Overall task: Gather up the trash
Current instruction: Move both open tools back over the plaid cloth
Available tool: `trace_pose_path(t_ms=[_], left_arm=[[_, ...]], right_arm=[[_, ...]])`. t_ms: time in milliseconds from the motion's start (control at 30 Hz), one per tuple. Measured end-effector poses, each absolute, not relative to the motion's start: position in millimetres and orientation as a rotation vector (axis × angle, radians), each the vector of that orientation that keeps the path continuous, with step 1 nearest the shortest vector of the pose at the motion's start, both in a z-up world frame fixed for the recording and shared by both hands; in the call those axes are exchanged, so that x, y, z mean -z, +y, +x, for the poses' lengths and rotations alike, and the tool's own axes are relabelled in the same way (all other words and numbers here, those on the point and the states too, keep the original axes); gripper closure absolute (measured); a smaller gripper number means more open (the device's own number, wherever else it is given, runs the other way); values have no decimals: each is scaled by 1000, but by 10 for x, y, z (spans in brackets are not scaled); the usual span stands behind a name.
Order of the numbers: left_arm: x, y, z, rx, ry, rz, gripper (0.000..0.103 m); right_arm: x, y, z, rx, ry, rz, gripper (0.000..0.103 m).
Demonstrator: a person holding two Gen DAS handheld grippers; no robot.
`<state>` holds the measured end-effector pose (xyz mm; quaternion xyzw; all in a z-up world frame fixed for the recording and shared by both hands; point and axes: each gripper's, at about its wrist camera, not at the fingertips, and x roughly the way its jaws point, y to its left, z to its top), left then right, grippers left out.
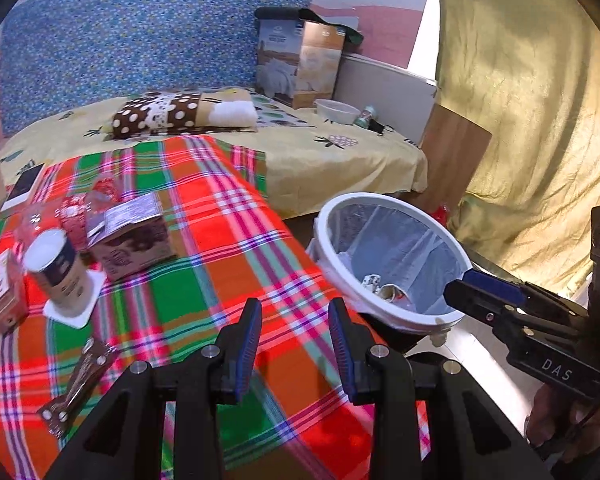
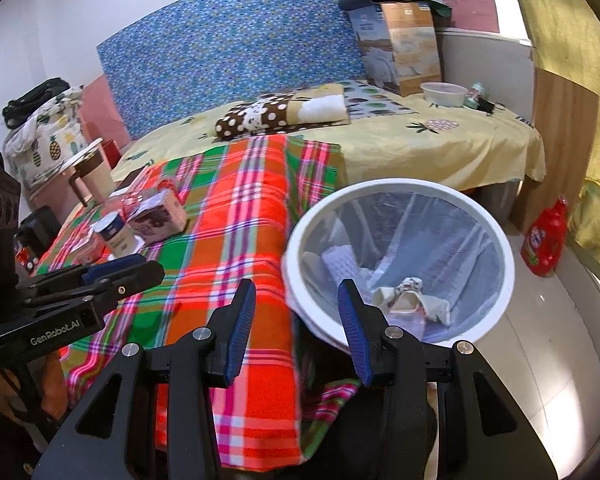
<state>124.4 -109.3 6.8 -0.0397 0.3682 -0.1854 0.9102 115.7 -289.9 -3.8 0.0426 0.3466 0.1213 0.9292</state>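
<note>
Roughly by size, biggest down:
Bed (image 1: 300, 148): yellow printed sheet, at the back, with a dotted pillow (image 1: 160, 114) on it.
Plaid cloth (image 1: 228, 240): red, green and orange, spread over the near surface, carrying the trash.
Bin (image 2: 504, 276): white rim, clear liner, on the floor just beside the cloth's right edge; crumpled paper (image 2: 410, 300) lying at the bottom.
Red bottle (image 2: 546, 240): on the floor to the right of the bin, near the wooden board.
Brown carton (image 1: 134, 238): on the cloth, far left, just beside the cup.
Cup (image 1: 60, 272): upright on a white square coaster, left of the carton.
Brown wrapper (image 1: 78, 384): flat on the cloth, nearest the left gripper.
Left gripper (image 1: 294, 346): fingers apart, nothing between them, above the cloth.
Right gripper (image 2: 296, 328): fingers apart, empty, over the cloth edge and the bin rim.
</note>
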Motion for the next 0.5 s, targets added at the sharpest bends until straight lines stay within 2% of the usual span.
trace_pose_path(t_ms=[500], left_arm=[[5,-651,1019,300,757,-119,69]], right_arm=[[64,-2523,1147,-353,729,50,58]])
